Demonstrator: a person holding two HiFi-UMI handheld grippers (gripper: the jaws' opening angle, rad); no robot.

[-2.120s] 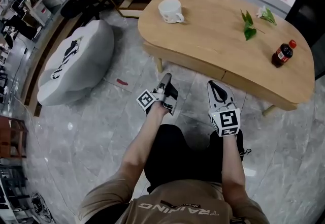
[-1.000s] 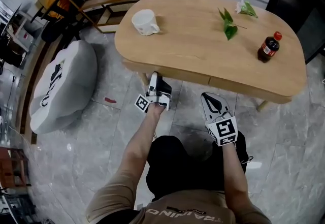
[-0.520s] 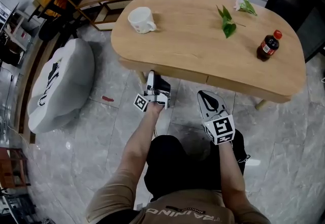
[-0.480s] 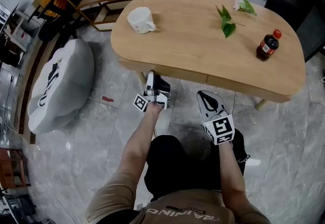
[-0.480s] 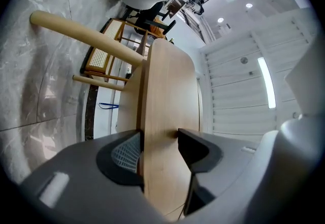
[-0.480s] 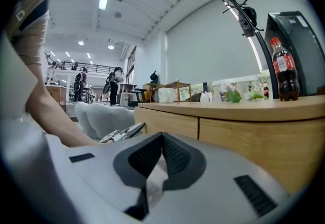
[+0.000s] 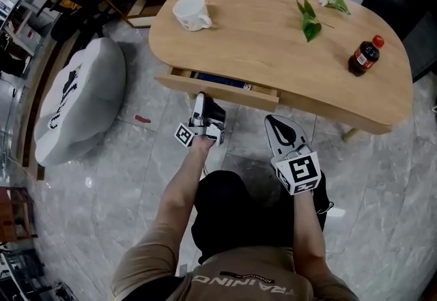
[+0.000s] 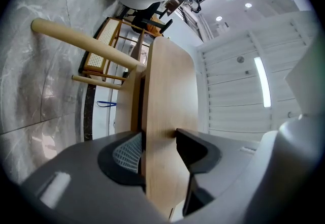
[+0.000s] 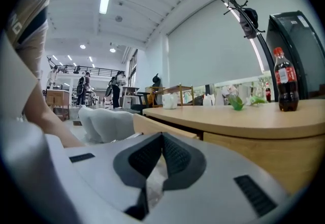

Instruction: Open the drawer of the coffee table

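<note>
A person seen from above sits on a marble floor before a pale wooden coffee table [image 7: 273, 40]. The opening pull looks under way. The left gripper [image 7: 202, 100] reaches up to the lower edge of the drawer front [image 8: 167, 96]. Its jaws are closing with that panel between them, and its pads [image 8: 127, 154] already bear on the wood from both sides. To its right, the right gripper [image 7: 273, 121] hangs just short of the table edge, touching nothing; its pads [image 9: 172, 154] are pressed together at the tips with nothing between them. The next move probably calls for a firm pinch and a straight, level draw toward the person, so the drawer does not bind.

The drawer [image 7: 252, 93] sits under the left half of the tabletop. It stands partly out, showing a narrow strip of its inside with something dark blue there, too little to identify. Its front is plain light wood with no handle in sight. On the tabletop, from left to right, stand a white mug [image 7: 190, 13], a green sprig [image 7: 311, 23] and a cola bottle [image 7: 364, 55].
</note>
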